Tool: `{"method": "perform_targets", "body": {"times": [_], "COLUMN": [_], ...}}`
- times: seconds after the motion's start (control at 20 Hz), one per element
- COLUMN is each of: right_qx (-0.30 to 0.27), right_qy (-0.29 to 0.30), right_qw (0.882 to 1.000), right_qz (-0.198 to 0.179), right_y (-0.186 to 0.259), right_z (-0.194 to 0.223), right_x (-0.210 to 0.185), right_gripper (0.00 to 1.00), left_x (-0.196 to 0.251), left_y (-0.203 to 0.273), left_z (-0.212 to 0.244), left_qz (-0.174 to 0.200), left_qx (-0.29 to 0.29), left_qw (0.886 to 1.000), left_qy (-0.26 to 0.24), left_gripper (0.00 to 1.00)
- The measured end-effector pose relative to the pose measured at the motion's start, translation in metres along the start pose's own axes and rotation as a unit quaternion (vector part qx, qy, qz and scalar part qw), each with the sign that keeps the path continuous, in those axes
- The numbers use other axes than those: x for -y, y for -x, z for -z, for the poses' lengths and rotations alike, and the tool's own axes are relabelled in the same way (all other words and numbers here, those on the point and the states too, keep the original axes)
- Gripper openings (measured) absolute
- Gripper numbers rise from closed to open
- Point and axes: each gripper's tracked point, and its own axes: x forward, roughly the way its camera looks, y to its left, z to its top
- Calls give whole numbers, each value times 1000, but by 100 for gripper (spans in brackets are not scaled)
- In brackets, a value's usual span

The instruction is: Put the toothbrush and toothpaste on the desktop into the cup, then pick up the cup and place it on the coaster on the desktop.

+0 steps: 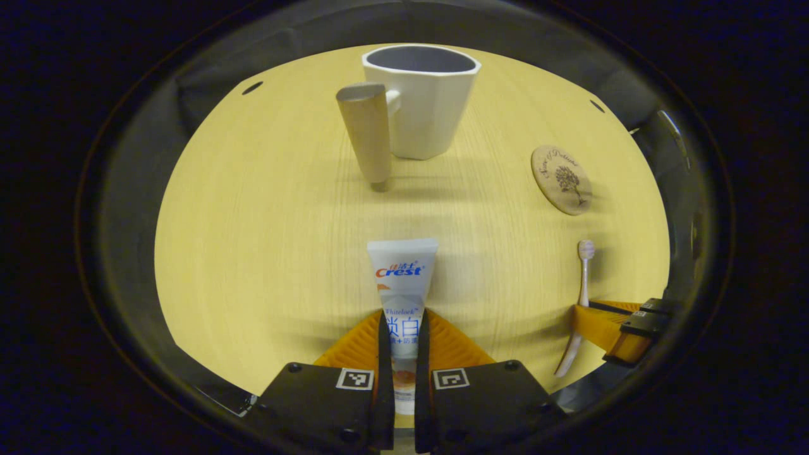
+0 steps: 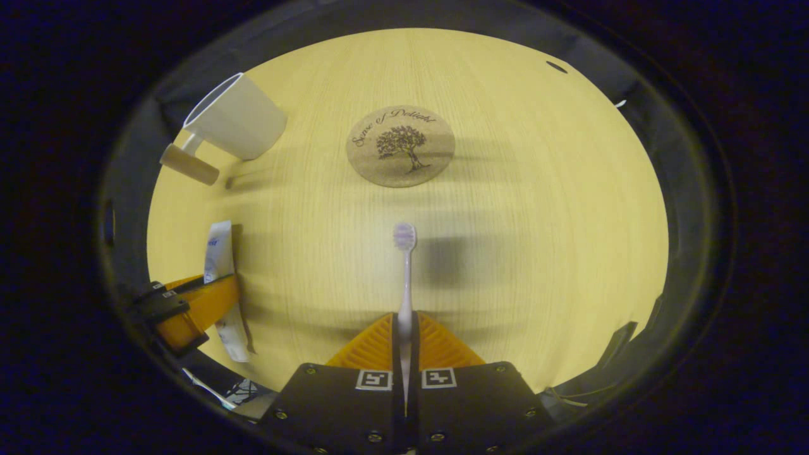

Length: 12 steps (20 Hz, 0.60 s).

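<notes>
Toothpaste [image 1: 402, 297] is being pinched between the left gripper [image 1: 402, 344] jaws at lower centre; toothbrush [image 2: 404, 278] is being pinched by the right gripper [image 2: 404, 341]. Cup [image 1: 422, 101] is being shown at top centre, coaster [image 1: 561, 179] at right. Tipping is being risked if 2 items strike the rim.

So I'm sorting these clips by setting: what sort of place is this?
Probably a staged tabletop booth, not a real bathroom: a bare light wooden desktop walled by dark cloth, with just a white cup, a coaster, toothpaste and a toothbrush laid out.
</notes>
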Motion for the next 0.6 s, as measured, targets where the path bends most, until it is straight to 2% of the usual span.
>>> {"method": "perform_targets", "body": {"times": [0.4,0.6], "right_qx": [3,3], "right_qy": [3,6], "right_qw": [1000,1000], "right_qz": [-3,-4], "right_y": [-1,-1], "right_z": [-1,-1], "right_x": [0,1], "right_gripper": [3,3], "left_x": [26,30], "left_y": [68,112], "left_z": [-25,-57], "left_qz": [43,63], "left_qx": [55,91], "left_qw": [997,994], "left_qy": [-9,-2], "left_gripper": [20,20]}}
